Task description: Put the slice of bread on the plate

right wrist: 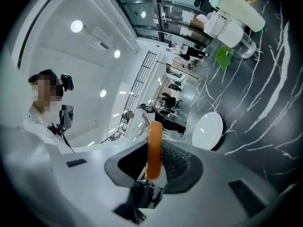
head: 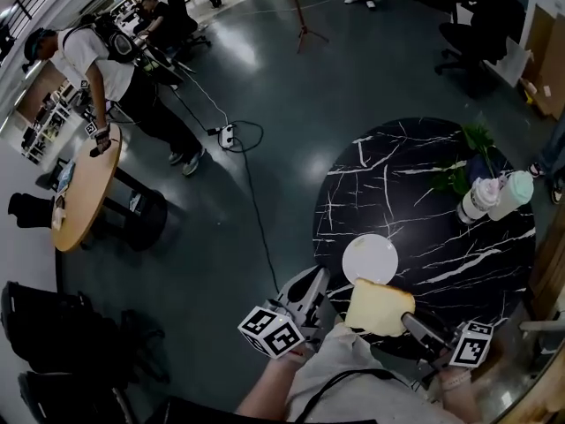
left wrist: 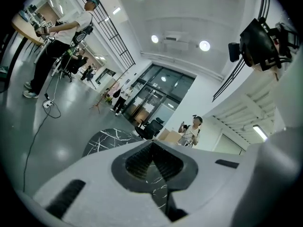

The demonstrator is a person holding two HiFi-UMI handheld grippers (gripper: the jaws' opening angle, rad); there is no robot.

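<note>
In the head view a tan slice of bread [head: 380, 307] hangs flat over the near edge of the black marble table [head: 441, 237], just in front of the empty white plate [head: 369, 259]. My right gripper [head: 409, 319] is shut on the slice's right side. The right gripper view shows the bread [right wrist: 154, 141] edge-on, its orange crust clamped between the jaws of the right gripper [right wrist: 154, 148], with the plate [right wrist: 207, 130] ahead to the right. My left gripper [head: 311, 283] hovers left of the bread at the table's edge. The left gripper [left wrist: 151, 144] is shut with nothing in it.
A small green plant [head: 468, 162] and two pale bottles [head: 496, 197] stand at the table's far right. A cable and power strip [head: 227, 135] lie on the floor to the left. A person [head: 97, 64] stands by a wooden table [head: 84, 193] at far left.
</note>
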